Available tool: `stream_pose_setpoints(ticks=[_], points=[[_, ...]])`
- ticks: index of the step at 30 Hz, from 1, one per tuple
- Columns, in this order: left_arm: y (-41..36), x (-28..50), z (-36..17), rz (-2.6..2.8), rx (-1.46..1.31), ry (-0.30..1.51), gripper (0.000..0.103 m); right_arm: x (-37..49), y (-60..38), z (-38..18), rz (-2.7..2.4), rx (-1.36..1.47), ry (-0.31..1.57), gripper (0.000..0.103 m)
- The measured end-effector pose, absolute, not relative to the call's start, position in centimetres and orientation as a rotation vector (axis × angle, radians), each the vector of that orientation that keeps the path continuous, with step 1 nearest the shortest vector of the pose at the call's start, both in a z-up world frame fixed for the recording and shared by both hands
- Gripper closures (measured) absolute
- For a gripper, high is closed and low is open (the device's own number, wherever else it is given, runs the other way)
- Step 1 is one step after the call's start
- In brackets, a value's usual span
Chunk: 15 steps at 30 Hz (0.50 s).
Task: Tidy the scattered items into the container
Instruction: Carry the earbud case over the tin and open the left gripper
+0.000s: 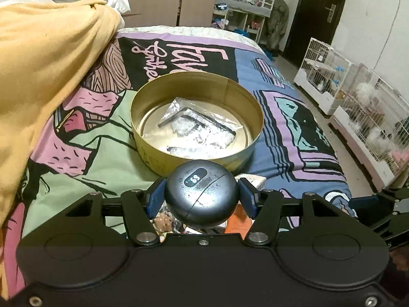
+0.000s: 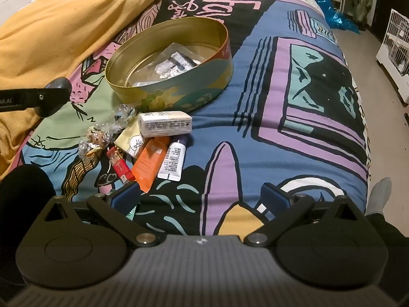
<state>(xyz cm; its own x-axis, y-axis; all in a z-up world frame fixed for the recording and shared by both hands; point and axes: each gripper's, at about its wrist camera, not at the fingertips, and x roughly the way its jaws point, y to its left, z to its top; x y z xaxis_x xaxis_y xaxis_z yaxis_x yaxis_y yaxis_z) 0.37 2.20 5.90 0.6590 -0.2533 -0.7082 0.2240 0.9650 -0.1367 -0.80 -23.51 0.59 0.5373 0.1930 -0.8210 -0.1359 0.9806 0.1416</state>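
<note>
My left gripper (image 1: 202,195) is shut on a round dark earbud case (image 1: 202,192) with a lit display, held above the bed just before the round gold tin (image 1: 153,158). The tin (image 2: 179,94) holds a clear bag with hex keys (image 1: 196,125). My right gripper (image 2: 202,197) is open and empty, low over the bedspread. Left of it lie scattered items: a white box (image 2: 165,123), an orange sachet (image 2: 149,162), a white tube (image 2: 173,160), a red packet (image 2: 120,166), a yellow cartoon packet (image 2: 131,142) and wrapped candies (image 2: 97,138). The left gripper's side (image 2: 38,99) shows at the far left.
A yellow blanket (image 1: 46,76) is heaped on the bed's left side. The bed's right edge (image 2: 363,133) drops to the floor. White pet cages (image 1: 358,107) stand along the right wall. A shelf unit (image 1: 242,15) and a dark door (image 1: 319,12) are at the back.
</note>
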Motion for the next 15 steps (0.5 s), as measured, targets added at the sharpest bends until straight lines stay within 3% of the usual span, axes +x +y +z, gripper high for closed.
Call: stream_pose_setpoints(ticks=[15], points=[[1.1,3.6,8.1,-0.299,-0.004,0.761,0.045,-0.2,-23.5,-0.3,0.197,0.062,1.01,0.0]])
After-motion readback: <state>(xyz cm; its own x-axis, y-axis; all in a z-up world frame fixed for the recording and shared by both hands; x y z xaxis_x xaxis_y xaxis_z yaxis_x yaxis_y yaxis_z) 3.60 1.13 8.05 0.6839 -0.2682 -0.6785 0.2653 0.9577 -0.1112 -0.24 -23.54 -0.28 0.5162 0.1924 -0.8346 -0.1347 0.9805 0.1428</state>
